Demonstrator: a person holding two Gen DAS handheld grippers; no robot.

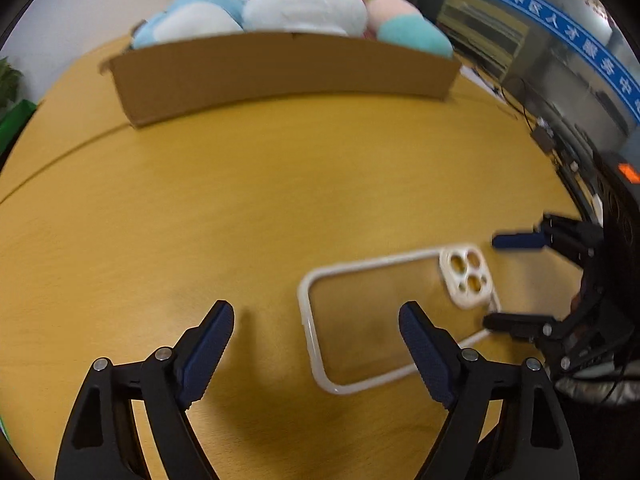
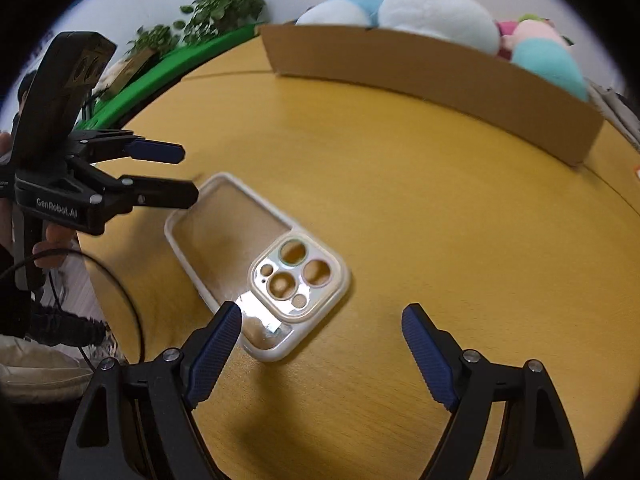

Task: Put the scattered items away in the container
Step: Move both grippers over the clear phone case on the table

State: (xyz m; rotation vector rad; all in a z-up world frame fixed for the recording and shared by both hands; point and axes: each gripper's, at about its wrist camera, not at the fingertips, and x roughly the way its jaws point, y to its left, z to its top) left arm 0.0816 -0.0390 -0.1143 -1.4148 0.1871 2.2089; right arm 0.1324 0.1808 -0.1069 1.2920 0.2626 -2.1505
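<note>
A clear phone case (image 1: 384,312) with a white rim and camera cut-outs lies flat on the wooden table (image 1: 240,200); it also shows in the right wrist view (image 2: 256,264). My left gripper (image 1: 316,316) is open and empty, its right finger over the case's near end. My right gripper (image 2: 322,318) is open and empty, its left finger at the case's camera end. Each gripper shows in the other's view: the right one (image 1: 494,280) and the left one (image 2: 188,174), both open beside the case. A cardboard box (image 1: 280,72) holding plush toys (image 1: 304,4) stands at the back.
The box also shows in the right wrist view (image 2: 440,76). Green plants (image 2: 216,8) and a green board stand beyond the table's left edge. Cables and small devices (image 1: 552,140) lie at the table's right edge. The table edge runs close by the case in the right wrist view.
</note>
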